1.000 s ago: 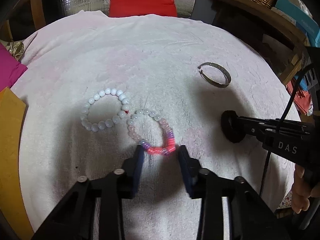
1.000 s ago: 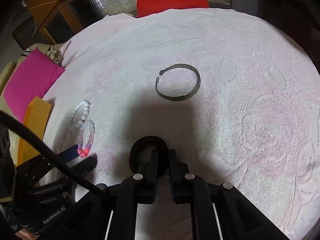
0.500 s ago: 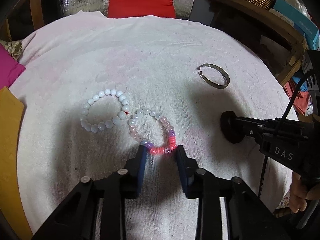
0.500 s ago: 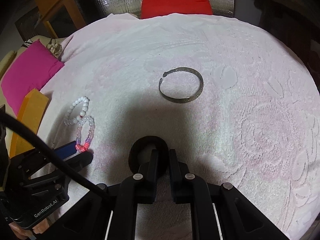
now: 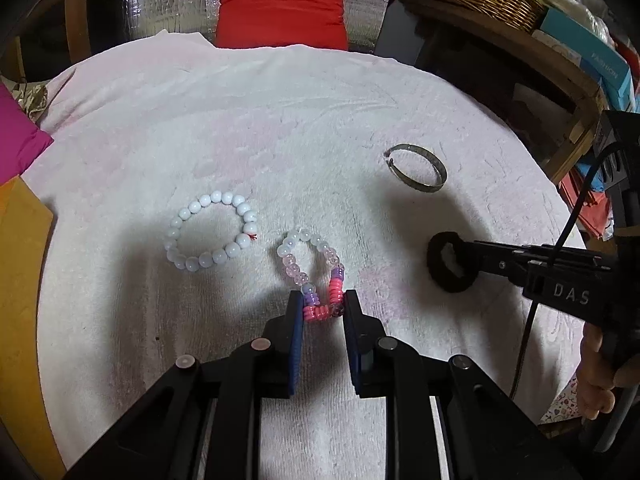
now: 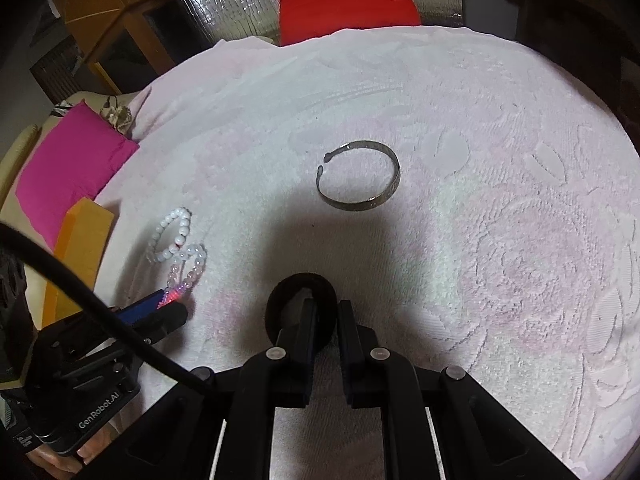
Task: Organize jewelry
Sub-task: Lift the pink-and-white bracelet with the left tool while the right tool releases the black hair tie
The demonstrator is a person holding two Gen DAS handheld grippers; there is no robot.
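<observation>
**Both grippers on jewelry over the pink towel**

My left gripper (image 5: pixel 322 310) is closing, its jaws narrow, the blue pads pressing the coral end of the pink beaded bracelet (image 5: pixel 314 276) lying near me on the towel (image 5: pixel 280 128). My right gripper (image 6: pixel 326 314) is nearly shut on the black hair tie (image 6: pixel 300 312). The white beaded bracelet (image 5: pixel 212 236) lies left; the metal bangle (image 5: pixel 418 167) far right. No containers in reach.
</observation>
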